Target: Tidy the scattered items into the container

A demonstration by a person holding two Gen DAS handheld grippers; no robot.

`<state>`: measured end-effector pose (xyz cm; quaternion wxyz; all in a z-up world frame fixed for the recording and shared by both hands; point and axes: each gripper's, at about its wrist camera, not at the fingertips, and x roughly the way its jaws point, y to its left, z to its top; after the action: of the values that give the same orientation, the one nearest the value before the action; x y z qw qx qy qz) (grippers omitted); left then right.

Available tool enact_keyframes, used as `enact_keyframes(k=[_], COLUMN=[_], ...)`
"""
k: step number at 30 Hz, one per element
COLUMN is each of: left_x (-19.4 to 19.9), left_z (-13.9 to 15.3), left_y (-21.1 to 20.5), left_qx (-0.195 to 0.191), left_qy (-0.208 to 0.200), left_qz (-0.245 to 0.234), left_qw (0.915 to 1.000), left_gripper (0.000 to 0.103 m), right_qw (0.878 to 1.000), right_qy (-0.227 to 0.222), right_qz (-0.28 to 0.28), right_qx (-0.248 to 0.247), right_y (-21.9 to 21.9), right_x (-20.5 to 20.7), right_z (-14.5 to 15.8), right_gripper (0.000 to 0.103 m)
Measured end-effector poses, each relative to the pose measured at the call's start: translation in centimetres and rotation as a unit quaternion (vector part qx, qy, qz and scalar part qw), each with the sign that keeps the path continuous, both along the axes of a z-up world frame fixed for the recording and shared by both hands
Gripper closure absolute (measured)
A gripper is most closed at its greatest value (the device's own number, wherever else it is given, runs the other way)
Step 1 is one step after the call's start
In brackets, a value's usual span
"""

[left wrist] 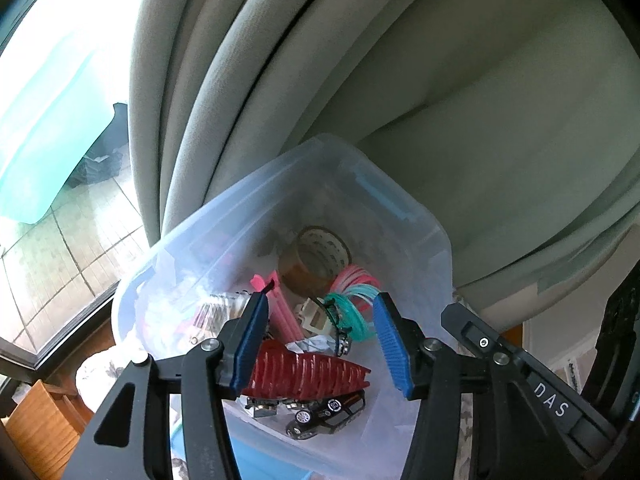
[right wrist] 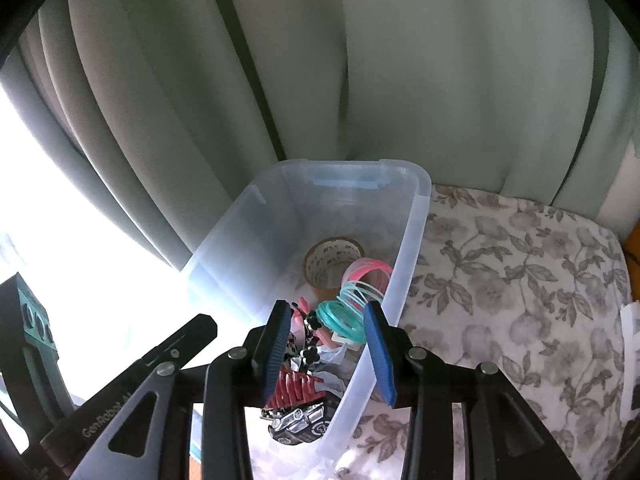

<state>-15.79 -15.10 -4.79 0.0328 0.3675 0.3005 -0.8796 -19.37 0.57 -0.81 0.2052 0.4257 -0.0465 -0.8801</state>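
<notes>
Toy car (right wrist: 298, 424) half hidden behind red comb (right wrist: 294, 390); window view (right wrist: 80, 280) blown out white.

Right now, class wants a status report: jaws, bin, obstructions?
Left gripper and right gripper open, empty, above clear plastic bin. Tape roll, toy car inside. Nothing blocking.

left gripper (left wrist: 318, 340) frame: black angular plastic arms with triangular cut-outs, joined by round silver pivot screws.
left gripper pads (left wrist: 392, 344): bright blue, ribbed, long and flat.
right gripper (right wrist: 326, 354) frame: the same black linkage with silver screws.
right gripper pads (right wrist: 276, 346): blue, ridged strips.
markings: white "DAS" lettering on one black side bar in the left wrist view; white "GenRobot" lettering on another in the right wrist view.
</notes>
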Motion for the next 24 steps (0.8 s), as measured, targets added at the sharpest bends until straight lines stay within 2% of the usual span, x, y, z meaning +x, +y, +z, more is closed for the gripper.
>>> enact_keyframes(k=[14, 18, 24], left_x=[0.6, 1.2, 2.2], left_z=[0.8, 1.1, 1.5], left_y=[2.2, 2.8, 3.8], left_qx=[-0.027, -0.039, -0.057], left_qy=[-0.004, -0.006, -0.006], left_qz=[-0.033, -0.043, -0.059], left_qw=[0.9991, 0.9983, 0.9966], left_gripper=[0.047, 0.047, 0.040], right_qw=[1.000, 1.000, 1.000], right_qy=[-0.002, 0.000, -0.003], right_qz=[-0.010, -0.012, -0.024], right_qx=[-0.004, -0.004, -0.005], right_y=[2.0, 2.7, 3.8], right_x=[1.8, 2.7, 4.2], right_z=[0.4, 0.6, 0.8], right_gripper=[0.061, 0.057, 0.055])
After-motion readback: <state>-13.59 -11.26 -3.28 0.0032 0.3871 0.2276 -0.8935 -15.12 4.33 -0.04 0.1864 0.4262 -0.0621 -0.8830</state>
